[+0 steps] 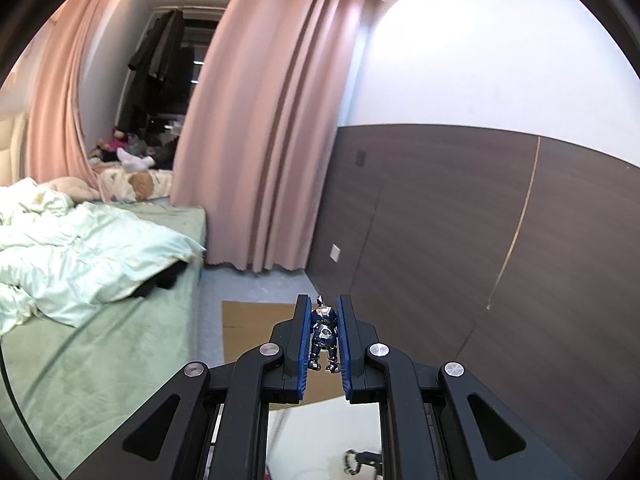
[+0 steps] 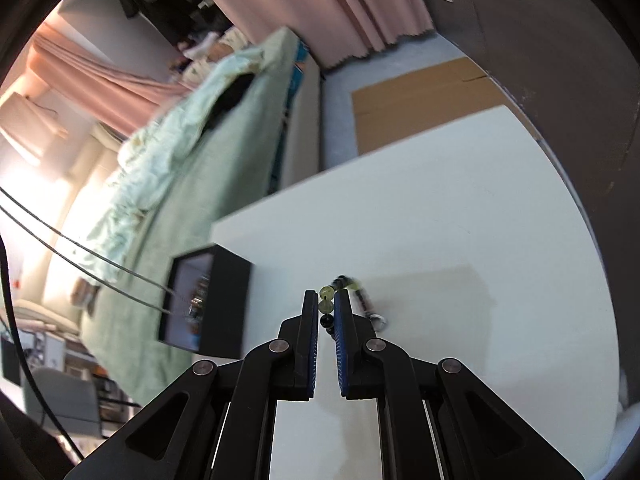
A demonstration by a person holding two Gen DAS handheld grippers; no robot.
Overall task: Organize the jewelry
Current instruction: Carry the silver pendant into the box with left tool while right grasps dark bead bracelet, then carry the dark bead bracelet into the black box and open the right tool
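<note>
The left tongs [image 1: 324,308] are raised well above the desk [image 1: 320,420], pointing level across the room toward a pink curtain [image 1: 256,120] and a dark wall panel [image 1: 460,220]. Their jaws are nearly closed, pinching a small shiny blue-and-silver figure charm [image 1: 325,334] between the blue pads [image 1: 304,340].

The right tongs [image 2: 325,300] tilt down over the white desk [image 2: 440,220], rolled to one side so the room looks slanted. Their jaws stand a narrow gap apart, gripping a beaded bracelet [image 2: 326,300] — pale green beads sit between the tips, dark beads trail onto the desk just beyond, blurred.

A black box [image 2: 224,304] stands at the desk's left edge, its open side showing small items inside — too blurred to tell. A bed [image 2: 180,152] with green bedding lies beyond.
</note>
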